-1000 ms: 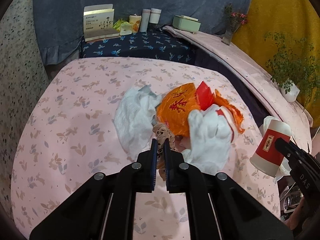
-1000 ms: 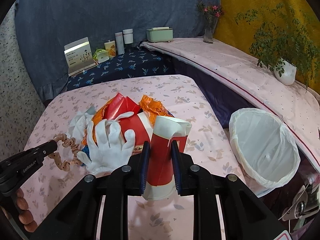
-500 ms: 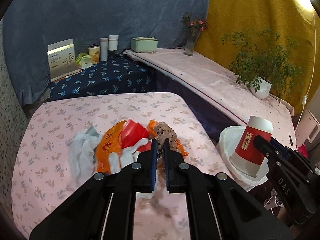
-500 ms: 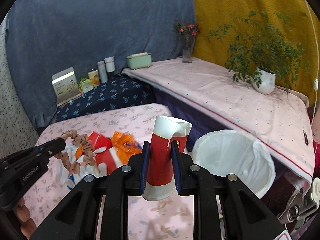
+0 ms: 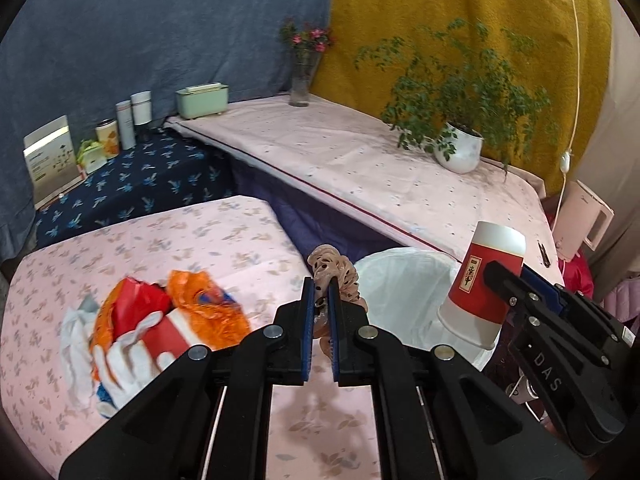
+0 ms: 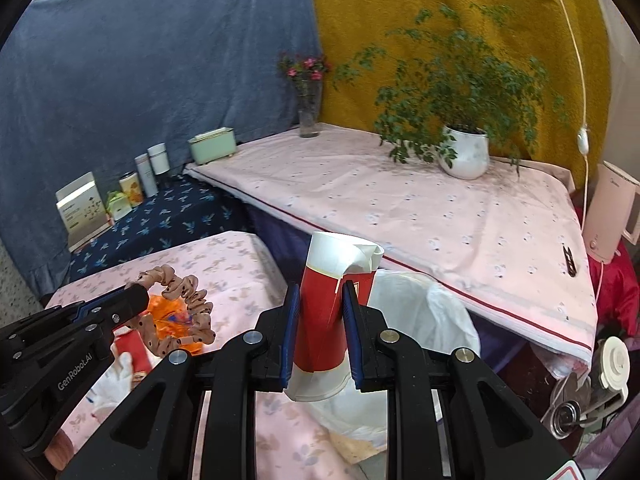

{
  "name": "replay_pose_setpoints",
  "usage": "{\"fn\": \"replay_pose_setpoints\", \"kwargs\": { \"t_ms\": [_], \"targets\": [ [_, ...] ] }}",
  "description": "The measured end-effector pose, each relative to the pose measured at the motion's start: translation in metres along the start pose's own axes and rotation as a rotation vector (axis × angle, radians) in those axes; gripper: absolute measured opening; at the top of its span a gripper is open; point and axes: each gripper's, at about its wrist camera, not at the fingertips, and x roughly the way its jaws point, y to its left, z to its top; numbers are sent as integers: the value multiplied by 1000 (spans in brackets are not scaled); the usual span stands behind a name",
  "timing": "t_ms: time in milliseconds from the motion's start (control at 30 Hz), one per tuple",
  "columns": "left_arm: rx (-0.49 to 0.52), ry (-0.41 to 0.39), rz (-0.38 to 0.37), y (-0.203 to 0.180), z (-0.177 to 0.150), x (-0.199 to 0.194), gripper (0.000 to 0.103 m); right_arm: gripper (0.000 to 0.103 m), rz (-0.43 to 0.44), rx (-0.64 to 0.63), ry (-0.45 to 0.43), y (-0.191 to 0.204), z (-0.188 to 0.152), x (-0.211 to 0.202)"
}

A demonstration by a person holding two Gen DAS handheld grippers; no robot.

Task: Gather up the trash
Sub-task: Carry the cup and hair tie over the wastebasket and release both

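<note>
- Our left hand-held gripper [image 5: 320, 312] is pinched almost shut on a beige, dark-dotted fabric scrunchie [image 5: 334, 276], which loops up past the fingertips.
- Our right hand-held gripper [image 6: 319, 332] is clamped on a crumpled red-and-white paper cup [image 6: 328, 312]; the cup's long axis runs along the fingers, its torn rim pointing forward.
- The white-lined trash bin [image 6: 420, 312] sits just ahead of and below the right hand-held gripper, a little to its right; from the left hand-held gripper it lies ahead and to the right. We judge the right hand nearer, so the cup looks ready to drop first.
- On the pink floral-cloth table [image 5: 224, 232], to the left, more trash waits: an orange plastic bag [image 5: 208, 308], a white glove [image 5: 128, 356] and crumpled white tissue [image 5: 74, 344].
- The bin stands in the gap beside a longer pink-covered table carrying a potted green plant [image 6: 464, 152]; blue and mustard drapes hang behind.
</note>
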Motion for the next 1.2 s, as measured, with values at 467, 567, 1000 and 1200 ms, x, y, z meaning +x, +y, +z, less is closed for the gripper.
{"fn": "replay_pose_setpoints", "kwargs": {
  "t_ms": [467, 567, 1000, 1200],
  "targets": [
    [78, 75, -83, -63, 9, 60, 7, 20, -67, 88, 68, -64, -8, 43],
    [75, 86, -102, -70, 11, 67, 10, 21, -71, 95, 78, -70, -8, 49],
    [71, 86, -84, -76, 13, 78, 44, 47, -84, 111, 56, -76, -3, 52],
    [48, 82, -68, -67, 10, 73, 46, 52, -89, 102, 47, -73, -2, 45]
  ]
}}
